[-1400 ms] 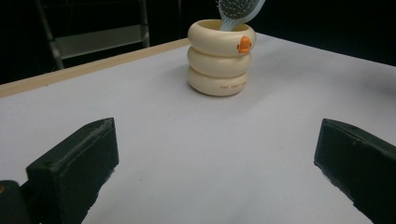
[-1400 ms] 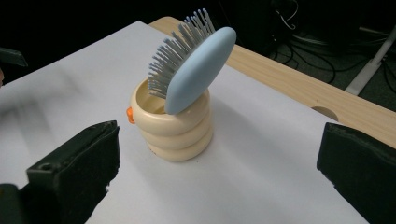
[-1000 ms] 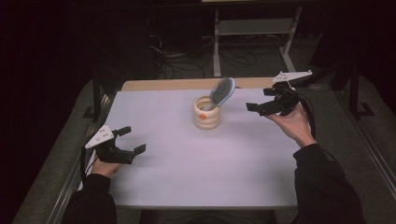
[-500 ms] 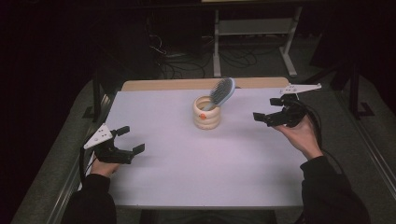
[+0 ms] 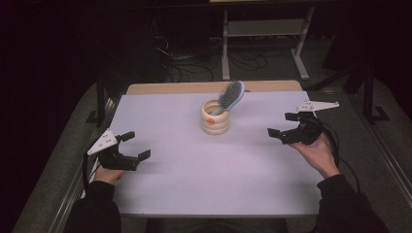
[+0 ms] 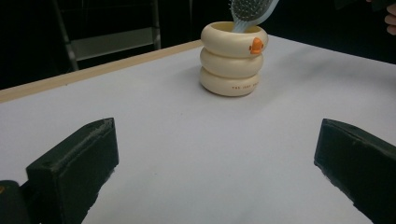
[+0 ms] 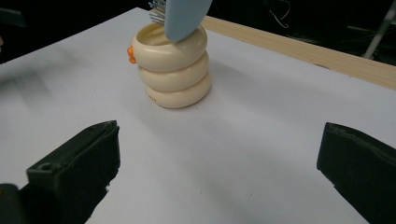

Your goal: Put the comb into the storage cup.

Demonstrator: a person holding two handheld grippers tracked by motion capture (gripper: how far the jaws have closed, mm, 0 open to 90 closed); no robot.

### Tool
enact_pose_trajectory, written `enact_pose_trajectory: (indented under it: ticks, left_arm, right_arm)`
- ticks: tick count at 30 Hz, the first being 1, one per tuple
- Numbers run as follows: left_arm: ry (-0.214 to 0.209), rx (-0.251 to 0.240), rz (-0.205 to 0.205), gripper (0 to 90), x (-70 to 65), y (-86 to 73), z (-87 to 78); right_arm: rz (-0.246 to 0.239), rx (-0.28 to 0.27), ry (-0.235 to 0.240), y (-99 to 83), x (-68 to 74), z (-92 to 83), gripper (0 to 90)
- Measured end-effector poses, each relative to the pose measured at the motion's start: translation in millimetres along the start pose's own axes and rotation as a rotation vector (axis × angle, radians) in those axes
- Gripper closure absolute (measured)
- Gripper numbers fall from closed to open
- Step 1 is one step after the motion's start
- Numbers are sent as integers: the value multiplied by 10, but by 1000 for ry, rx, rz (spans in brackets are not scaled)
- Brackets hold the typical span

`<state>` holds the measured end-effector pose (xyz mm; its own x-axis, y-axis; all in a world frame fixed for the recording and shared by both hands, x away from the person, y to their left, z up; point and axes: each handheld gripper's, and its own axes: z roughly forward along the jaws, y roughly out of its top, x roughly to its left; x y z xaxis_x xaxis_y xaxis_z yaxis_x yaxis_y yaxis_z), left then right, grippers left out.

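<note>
Cream ringed cup (image 5: 215, 118) sits at table (image 5: 194, 184) centre-back, hairbrush (image 5: 230, 95) standing in it, head tilted toward 1 o'clock. Right gripper (image 5: 287, 125) at 3 o'clock looks nearer than left gripper (image 5: 131, 145) at 8 o'clock. Both jaws wide, holding nothing.

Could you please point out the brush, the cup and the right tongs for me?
brush (image 5: 231, 94), high view, bristle head.
cup (image 6: 232, 70), left gripper view, middle ring.
right tongs (image 5: 285, 124), high view, midway between the tips.
</note>
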<state>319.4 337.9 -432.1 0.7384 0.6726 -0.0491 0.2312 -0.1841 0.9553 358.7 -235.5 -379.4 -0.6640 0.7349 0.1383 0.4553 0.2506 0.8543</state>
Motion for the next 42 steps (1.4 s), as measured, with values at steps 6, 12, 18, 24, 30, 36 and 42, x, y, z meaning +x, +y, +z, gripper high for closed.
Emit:
enact_pose_trajectory:
  ticks: [6,12,18,24,30,36,42]
  left_arm:
    - [2,-1,-2,0,-2,0,-3]
    - [4,4,0,0,-2,-2,-5]
    - [0,5,-2,0,-10,-6,1]
    - [2,2,0,0,-11,-3,-6]
    - [5,0,-1,0,-11,-2,-11]
    - [7,-9,-5,0,-4,-1,-18]
    - [5,-7,-8,0,0,-3,-21]
  right_arm:
    - [4,0,-15,-104,-7,-40,0]
    - [7,14,-34,-265,-30,-98,0]
    - [9,8,-45,-376,-29,-163,0]
    - [11,5,-59,-501,-36,-222,0]
    - [10,2,-64,-657,-27,-255,0]
    - [20,-6,-42,-799,-28,-259,0]
    - [26,-14,-44,-807,-22,-230,0]
